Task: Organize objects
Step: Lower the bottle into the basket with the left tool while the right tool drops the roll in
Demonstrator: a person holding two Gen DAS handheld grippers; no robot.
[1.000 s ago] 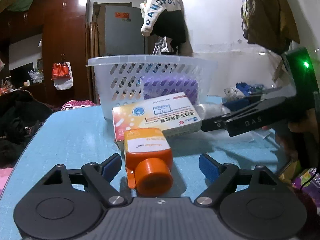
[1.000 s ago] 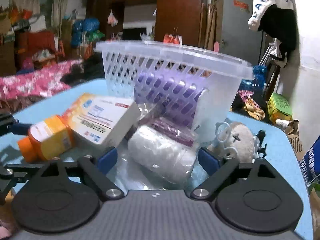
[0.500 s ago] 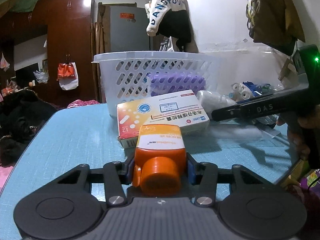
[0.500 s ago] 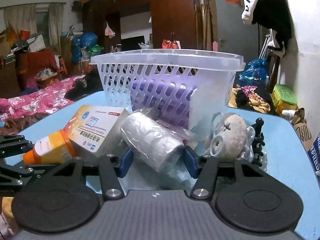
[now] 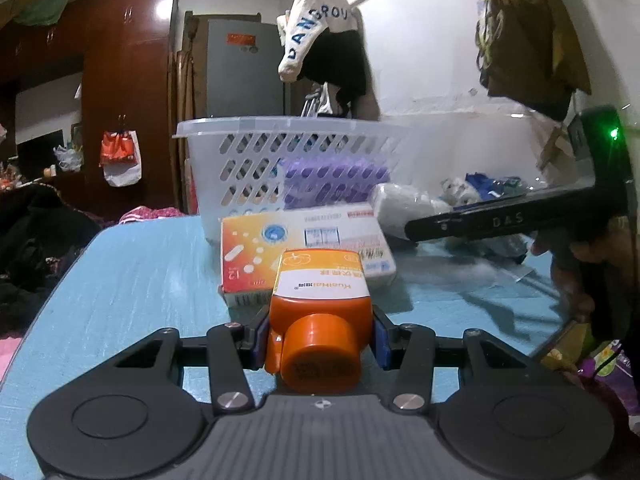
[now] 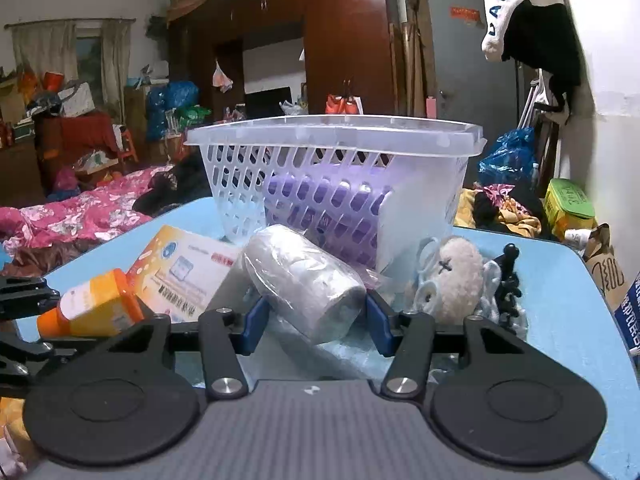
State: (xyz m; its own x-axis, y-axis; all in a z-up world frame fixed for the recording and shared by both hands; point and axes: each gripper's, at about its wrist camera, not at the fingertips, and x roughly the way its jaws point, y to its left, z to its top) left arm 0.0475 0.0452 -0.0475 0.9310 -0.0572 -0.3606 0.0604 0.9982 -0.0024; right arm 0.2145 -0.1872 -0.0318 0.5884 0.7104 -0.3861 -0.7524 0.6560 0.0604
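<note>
My left gripper [image 5: 319, 338] is shut on an orange bottle [image 5: 320, 316], cap toward the camera, lifted slightly over the blue table [image 5: 132, 280]. The bottle also shows in the right wrist view [image 6: 94, 306]. My right gripper [image 6: 314, 322] is shut on a white roll wrapped in clear plastic [image 6: 300, 280]. A white slotted basket [image 6: 332, 140] stands behind, holding a purple pack [image 6: 320, 208]. A white-and-orange medicine box [image 5: 304, 246] lies in front of the basket.
A plush toy [image 6: 454, 276] and a small black figure [image 6: 510, 280] lie right of the roll, on the table. The right gripper's body [image 5: 516, 220] crosses the right of the left wrist view. Bags and clutter sit beyond the table's right edge.
Both grippers have closed from open: the left on the orange bottle, the right on the wrapped roll. Both objects now sit higher in view.
</note>
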